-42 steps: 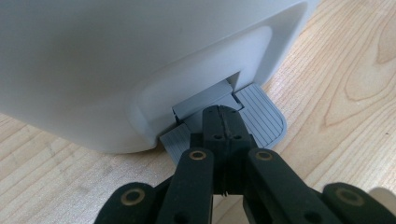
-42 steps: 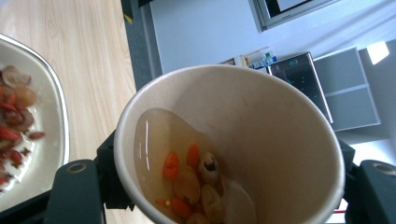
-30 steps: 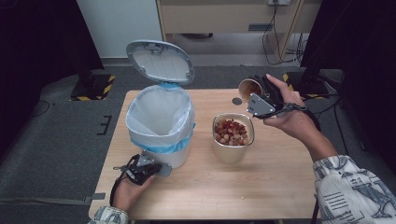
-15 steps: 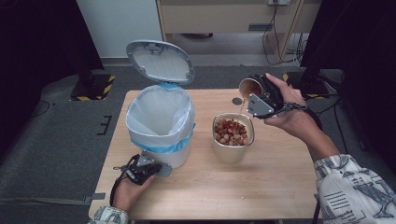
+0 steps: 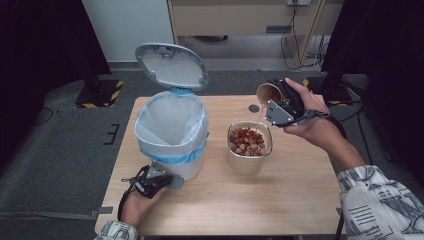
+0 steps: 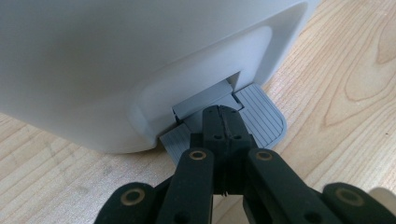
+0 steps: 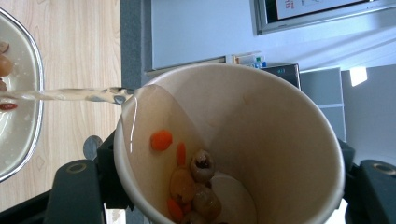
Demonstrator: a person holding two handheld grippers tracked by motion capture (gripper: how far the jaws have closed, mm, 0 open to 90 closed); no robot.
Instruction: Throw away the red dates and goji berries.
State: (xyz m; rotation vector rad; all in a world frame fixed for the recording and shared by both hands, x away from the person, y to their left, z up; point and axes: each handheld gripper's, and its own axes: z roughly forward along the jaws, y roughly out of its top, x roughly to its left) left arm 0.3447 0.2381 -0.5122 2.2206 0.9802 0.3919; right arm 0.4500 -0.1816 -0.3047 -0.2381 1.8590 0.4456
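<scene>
Right gripper (image 5: 276,102) is clamped across a tilted paper cup (image 7: 229,144), held above and just behind the steel bowl (image 5: 249,162); a thin stream of clear liquid (image 7: 70,94) runs off the cup's lip toward the bowl, while carrot bits and pale solids cling to its inner wall. Judgement: the cup is light and thin-walled, goes soft when wet, and would buckle under a harder squeeze; mid-wall, where the jaws now sit, looks the right place. Left gripper (image 6: 223,122) has its jaws fully together, holding nothing, tips pressed on the grey pedal (image 6: 264,119) of the white bin (image 5: 172,135), whose lid (image 5: 171,65) stands raised. Light wood table (image 5: 280,200), matte; grey carpet, dark curtains at both sides, cabinet beyond.
</scene>
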